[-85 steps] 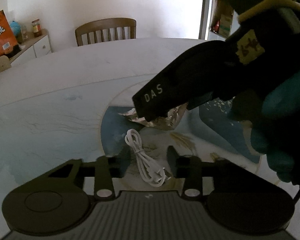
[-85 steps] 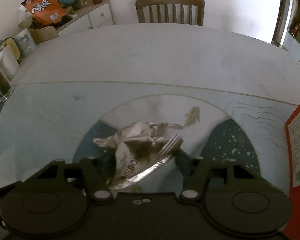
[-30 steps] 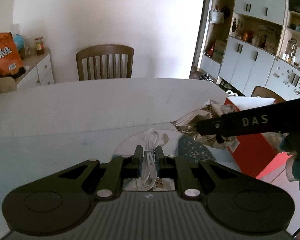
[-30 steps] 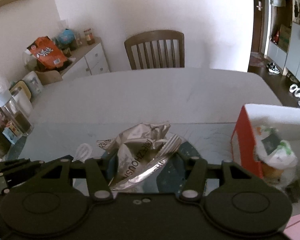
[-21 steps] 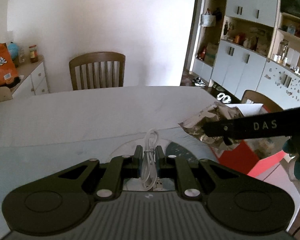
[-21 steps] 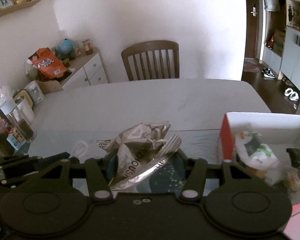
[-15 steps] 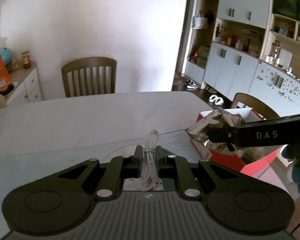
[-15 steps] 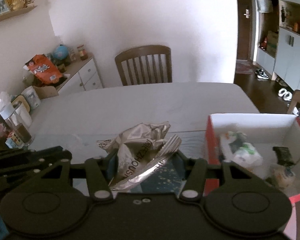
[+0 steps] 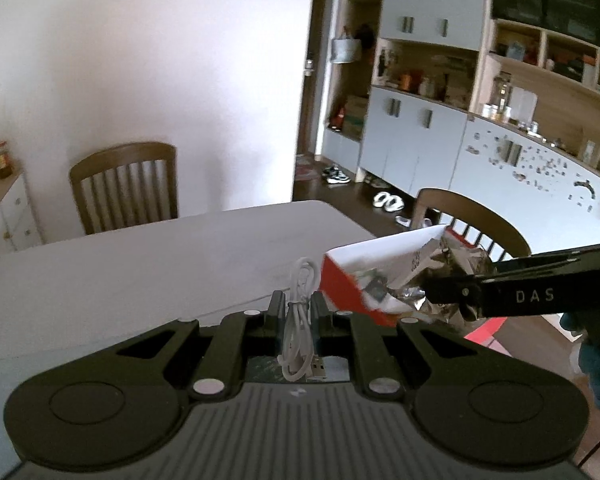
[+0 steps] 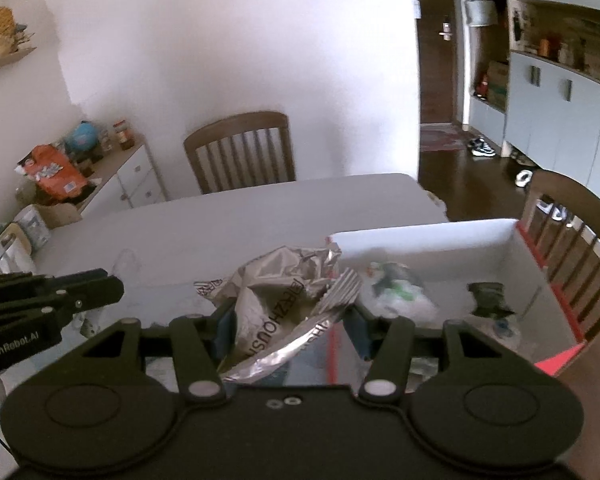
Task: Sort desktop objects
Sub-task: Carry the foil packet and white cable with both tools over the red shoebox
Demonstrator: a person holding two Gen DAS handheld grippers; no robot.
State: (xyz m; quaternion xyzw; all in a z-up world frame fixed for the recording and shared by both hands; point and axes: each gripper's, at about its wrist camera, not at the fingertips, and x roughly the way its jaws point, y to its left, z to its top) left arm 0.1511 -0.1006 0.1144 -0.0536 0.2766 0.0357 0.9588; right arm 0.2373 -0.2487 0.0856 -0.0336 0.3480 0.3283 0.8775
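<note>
My left gripper [image 9: 296,312] is shut on a coiled white USB cable [image 9: 298,332] and holds it above the table. My right gripper [image 10: 290,320] is shut on a crumpled silver foil wrapper [image 10: 276,296] and holds it at the near left edge of a red box with a white inside [image 10: 496,232]. In the left wrist view the right gripper [image 9: 440,300] holds the wrapper [image 9: 448,268] over the red box [image 9: 340,284]. The left gripper also shows in the right wrist view [image 10: 96,288], at the left.
The box holds a white plastic bag [image 10: 396,292] and a dark item [image 10: 488,296]. A wooden chair [image 10: 240,152] stands at the table's far side, another [image 10: 572,224] behind the box. A side cabinet [image 10: 112,176] with snacks is at the far left.
Both grippers have risen and swung right. The right gripper carried the foil wrapper from the table's middle to the red box. The left gripper closed on the cable and lifted it.
</note>
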